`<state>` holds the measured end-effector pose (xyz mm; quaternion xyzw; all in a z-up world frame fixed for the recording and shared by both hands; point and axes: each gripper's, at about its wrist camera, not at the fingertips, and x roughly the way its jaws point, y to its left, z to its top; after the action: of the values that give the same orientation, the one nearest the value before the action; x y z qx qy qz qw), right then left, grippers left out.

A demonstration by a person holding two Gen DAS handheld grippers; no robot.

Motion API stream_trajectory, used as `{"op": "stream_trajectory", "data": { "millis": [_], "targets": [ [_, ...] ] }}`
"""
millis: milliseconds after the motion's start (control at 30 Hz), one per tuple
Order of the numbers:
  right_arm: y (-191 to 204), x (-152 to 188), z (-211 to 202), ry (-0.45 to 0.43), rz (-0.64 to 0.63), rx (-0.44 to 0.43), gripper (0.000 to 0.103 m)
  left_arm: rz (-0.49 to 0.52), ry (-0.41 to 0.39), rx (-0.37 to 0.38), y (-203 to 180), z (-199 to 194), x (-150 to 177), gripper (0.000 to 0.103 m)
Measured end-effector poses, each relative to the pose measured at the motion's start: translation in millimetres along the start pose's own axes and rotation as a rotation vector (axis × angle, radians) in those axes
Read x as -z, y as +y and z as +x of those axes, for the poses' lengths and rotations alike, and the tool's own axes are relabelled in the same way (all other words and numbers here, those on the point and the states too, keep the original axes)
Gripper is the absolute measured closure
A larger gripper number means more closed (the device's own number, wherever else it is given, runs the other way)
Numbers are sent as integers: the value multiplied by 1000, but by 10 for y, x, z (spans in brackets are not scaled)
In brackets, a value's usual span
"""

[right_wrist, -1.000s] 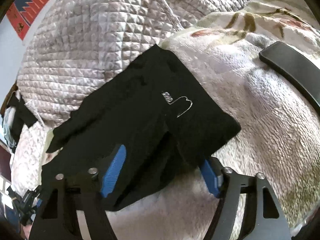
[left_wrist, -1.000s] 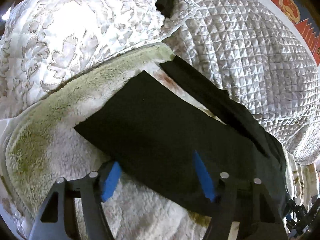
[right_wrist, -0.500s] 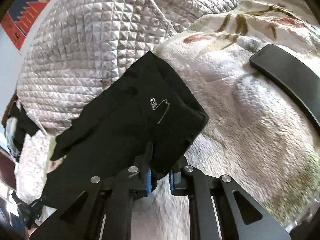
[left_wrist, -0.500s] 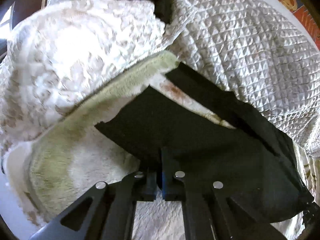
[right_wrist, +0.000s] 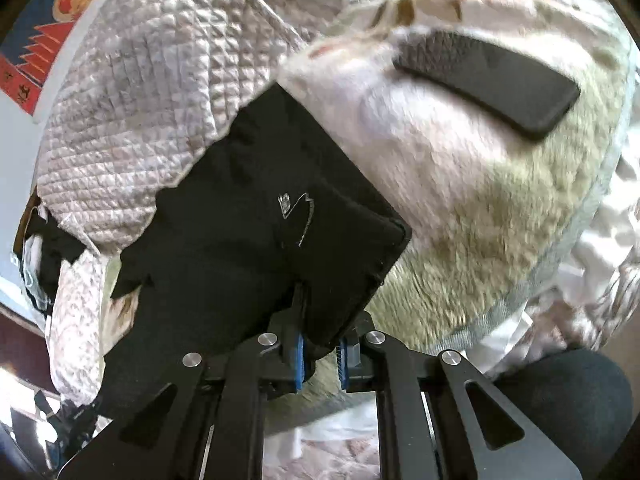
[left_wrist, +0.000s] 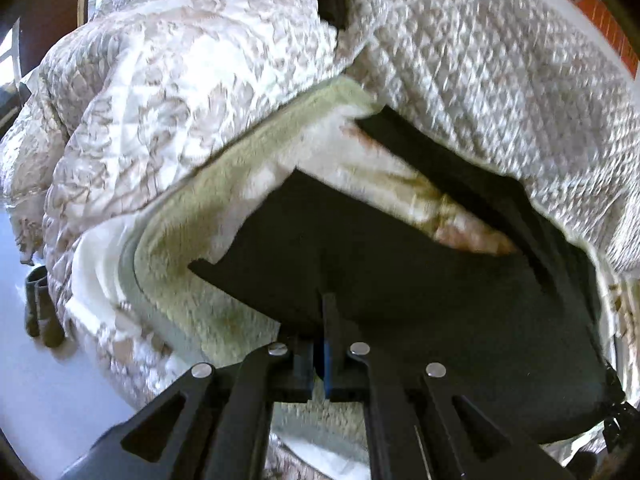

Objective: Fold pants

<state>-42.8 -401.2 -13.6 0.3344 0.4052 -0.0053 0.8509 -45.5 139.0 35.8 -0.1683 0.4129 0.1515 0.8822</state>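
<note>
Left gripper (left_wrist: 323,344) has its fingers pinched tight on the near edge of the black pants (left_wrist: 400,280) – cloth bunches right at the tips. Right gripper (right_wrist: 320,350) is clamped on the pants (right_wrist: 260,232) corner too, fabric wedged between the blue pads. Pants sprawl over the fuzzy blanket (right_wrist: 480,216) on the bed; beyond sit a dark phone (right_wrist: 492,76) and the quilt (left_wrist: 500,80).

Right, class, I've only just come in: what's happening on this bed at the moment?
A person is folding black pants on a fluffy blanket, using a handheld gripper in each hand. The left gripper has its jaws shut on the near edge of the pants. The right gripper has its jaws pinched on another part of the pants' near edge, by a corner. The pants lie partly spread out, with a quilted cover bunched behind them. A dark phone rests on the blanket nearby.
</note>
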Motion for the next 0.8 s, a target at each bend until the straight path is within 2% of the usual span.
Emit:
{"op": "stream_trajectory", "data": {
  "millis": [67,133,167,200,333,367,433,467,567,667,767,800],
  "targets": [
    [19,12,9,-2,-18,21,89,-2,30,-23,-3,25,29,96],
    [69,-5,-24,1,-51,43,78,-9,30,-59,24,-24,43,93],
    [84,-9,-66,-8,-67,65,67,-14,21,-69,51,-66,50,92],
    [88,-12,-127,-26,-79,92,63,-18,5,-88,73,-131,43,89],
    [56,-34,-442,-144,-91,222,62,-42,-112,-175,151,-404,-44,86],
    [50,-48,-524,-187,-88,257,62,-48,-139,-167,143,-455,-76,83],
    [75,-79,-631,-253,-90,268,62,-31,-168,-122,70,-489,-117,76],
    [123,-92,-647,-266,-109,250,62,-8,-164,-93,-12,-459,-123,72],
    [385,-91,-564,-245,-231,167,62,38,-104,-6,-217,-272,-99,70],
    [530,-46,-377,-198,-309,103,62,84,-23,8,-375,-22,-14,70],
    [405,-41,-28,-91,-308,176,64,82,78,-43,-354,234,78,70],
    [301,-53,50,-65,-283,200,72,73,92,-49,-323,263,88,70]
  ]
}}
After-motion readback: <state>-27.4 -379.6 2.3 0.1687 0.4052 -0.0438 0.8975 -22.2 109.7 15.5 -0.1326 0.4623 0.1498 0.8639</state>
